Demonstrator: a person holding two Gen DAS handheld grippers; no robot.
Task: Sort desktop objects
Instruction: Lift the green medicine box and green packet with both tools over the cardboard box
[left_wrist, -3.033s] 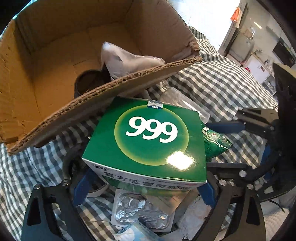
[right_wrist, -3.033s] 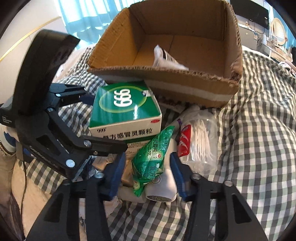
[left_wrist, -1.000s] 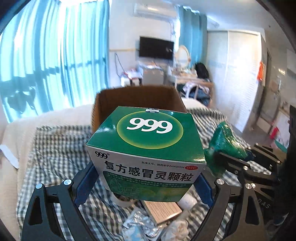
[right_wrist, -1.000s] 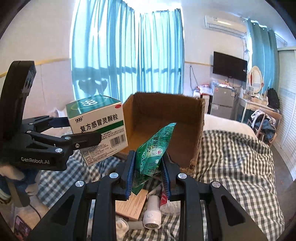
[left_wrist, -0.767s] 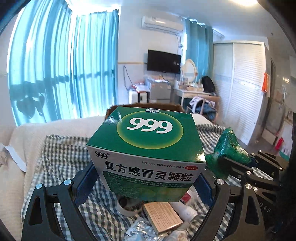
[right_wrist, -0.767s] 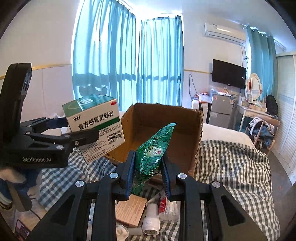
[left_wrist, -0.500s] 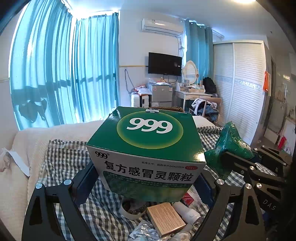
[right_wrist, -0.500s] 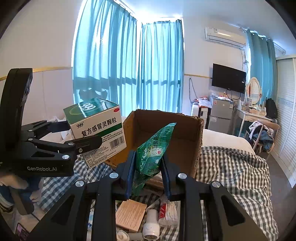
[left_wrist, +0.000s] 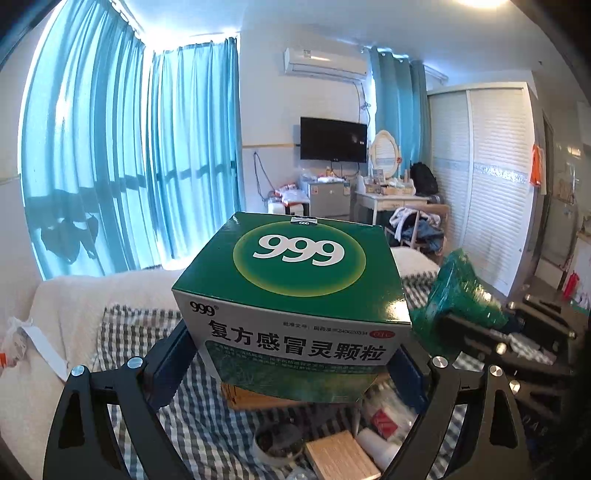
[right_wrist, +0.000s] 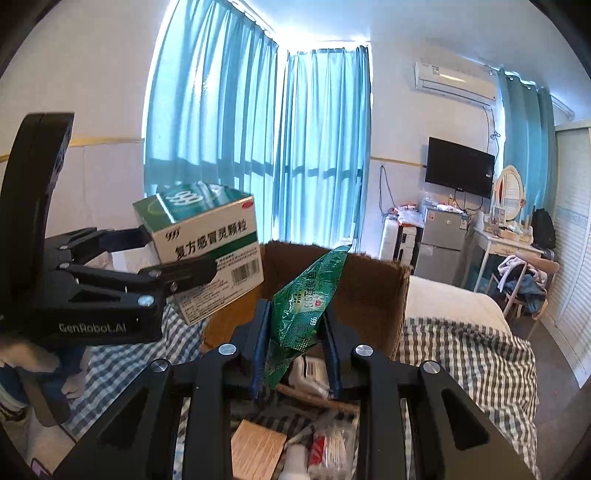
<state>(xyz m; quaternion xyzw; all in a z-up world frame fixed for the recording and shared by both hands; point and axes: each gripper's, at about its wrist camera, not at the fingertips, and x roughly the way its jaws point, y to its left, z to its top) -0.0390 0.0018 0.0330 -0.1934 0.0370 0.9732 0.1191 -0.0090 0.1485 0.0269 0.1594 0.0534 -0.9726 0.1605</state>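
My left gripper (left_wrist: 291, 350) is shut on a green 999 medicine box (left_wrist: 295, 291) and holds it high above the checked cloth; the box also shows in the right wrist view (right_wrist: 207, 243). My right gripper (right_wrist: 295, 328) is shut on a green foil sachet (right_wrist: 308, 306), also raised, to the right of the box; the sachet shows in the left wrist view (left_wrist: 461, 295). An open cardboard box (right_wrist: 369, 295) stands behind and below both grippers. Small items lie below: a tan packet (right_wrist: 256, 450), a white bottle (right_wrist: 295, 465), a cotton swab pack (right_wrist: 334, 446).
The checked cloth (right_wrist: 461, 362) covers the surface. A roll of tape (left_wrist: 277, 443) and a tan packet (left_wrist: 340, 461) lie under the left gripper. Blue curtains, a TV, a fridge and a dresser stand far behind.
Both grippers have risen further with the medicine box and the sachet held fast. The cardboard box and the loose items have dropped lower in both views.
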